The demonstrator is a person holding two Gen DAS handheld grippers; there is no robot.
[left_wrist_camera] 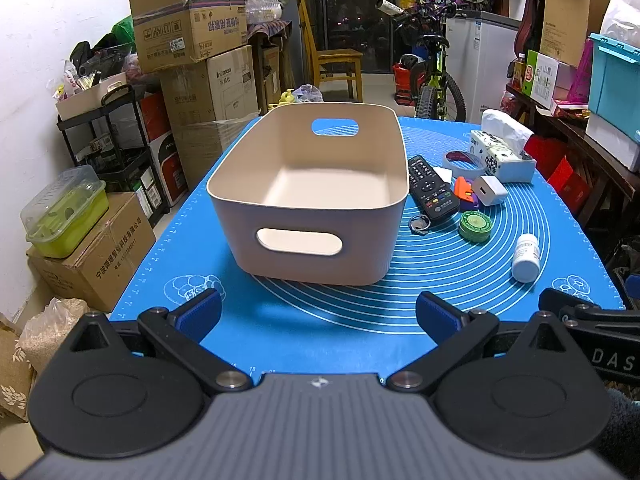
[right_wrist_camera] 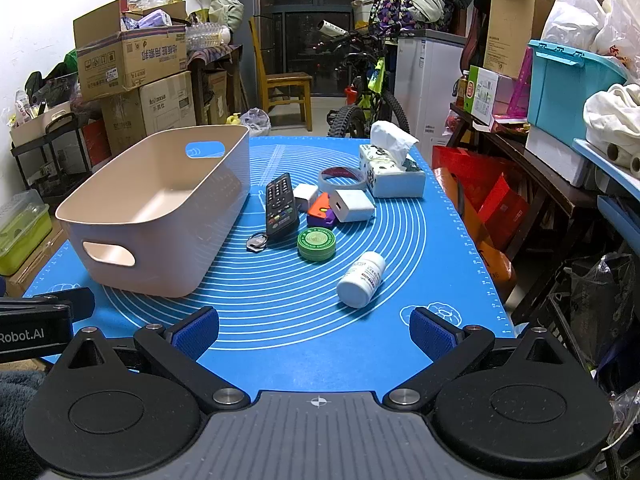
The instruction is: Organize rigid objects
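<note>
An empty beige bin [left_wrist_camera: 304,236] [right_wrist_camera: 168,264] with handle slots stands on the blue mat [left_wrist_camera: 320,320] [right_wrist_camera: 280,320]. Right of it lie a black remote [left_wrist_camera: 430,188] [right_wrist_camera: 281,208], a key ring [left_wrist_camera: 419,225] [right_wrist_camera: 256,243], a green round tin [left_wrist_camera: 475,226] [right_wrist_camera: 316,243], a white pill bottle [left_wrist_camera: 526,258] [right_wrist_camera: 361,279], a white charger [left_wrist_camera: 489,191] [right_wrist_camera: 353,205], an orange and purple piece [left_wrist_camera: 464,191] [right_wrist_camera: 320,210] and a tape roll [left_wrist_camera: 464,160] [right_wrist_camera: 342,178]. My left gripper [left_wrist_camera: 318,314] is open before the bin. My right gripper [right_wrist_camera: 314,332] is open near the bottle, holding nothing.
A tissue box [left_wrist_camera: 502,156] [right_wrist_camera: 390,172] sits at the mat's far right. Cardboard boxes [left_wrist_camera: 192,32] and a rack stand left of the table, a chair [right_wrist_camera: 282,80] and bicycle [right_wrist_camera: 368,92] behind it, shelves and a teal crate [right_wrist_camera: 568,88] on the right.
</note>
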